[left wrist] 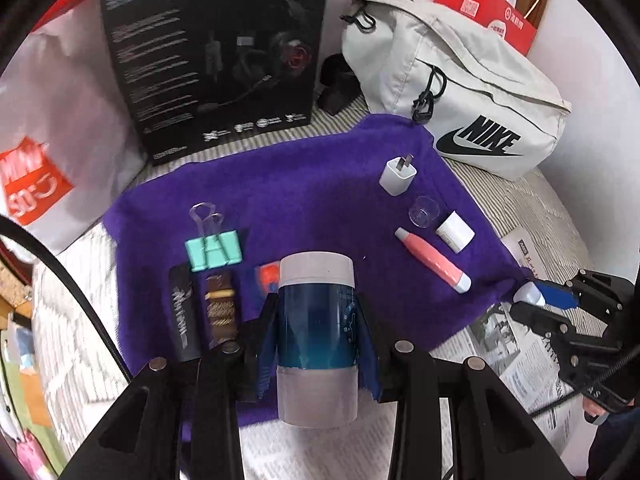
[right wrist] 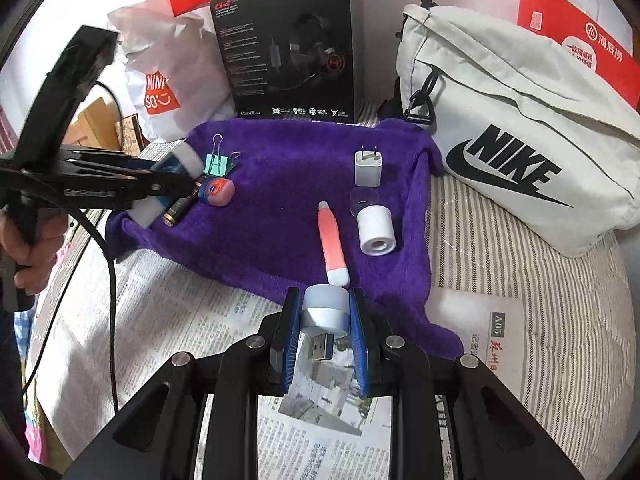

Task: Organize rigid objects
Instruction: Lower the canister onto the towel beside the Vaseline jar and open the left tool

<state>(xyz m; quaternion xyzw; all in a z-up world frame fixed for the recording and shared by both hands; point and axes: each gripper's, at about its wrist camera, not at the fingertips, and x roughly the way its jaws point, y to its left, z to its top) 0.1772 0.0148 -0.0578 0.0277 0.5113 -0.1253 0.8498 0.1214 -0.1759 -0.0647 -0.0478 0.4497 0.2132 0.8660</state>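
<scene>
The left gripper (left wrist: 316,332) pinches a blue translucent bottle (left wrist: 316,320) with white ends, above the near edge of the purple towel (left wrist: 312,200). Just beyond it lie a black stick (left wrist: 184,316), a gold-brown tube (left wrist: 220,312), a teal binder clip (left wrist: 214,250) and a small orange-blue tub (right wrist: 216,192). The right gripper (right wrist: 325,320) clamps a silver USB stick (right wrist: 324,312) over the newspaper (right wrist: 312,440). Ahead of it lie a pink pen (right wrist: 333,240), a white cap (right wrist: 376,230), a clear cup (left wrist: 425,210) and a white charger plug (right wrist: 368,168)

A white bag (right wrist: 520,128) is showing "NIKE". A black box (right wrist: 288,48) is reading "HECATE", "G2" and "EDIFIER". A white plastic bag (right wrist: 160,80) is showing "MINI SO". A newspaper (right wrist: 500,332) is reading "A05".
</scene>
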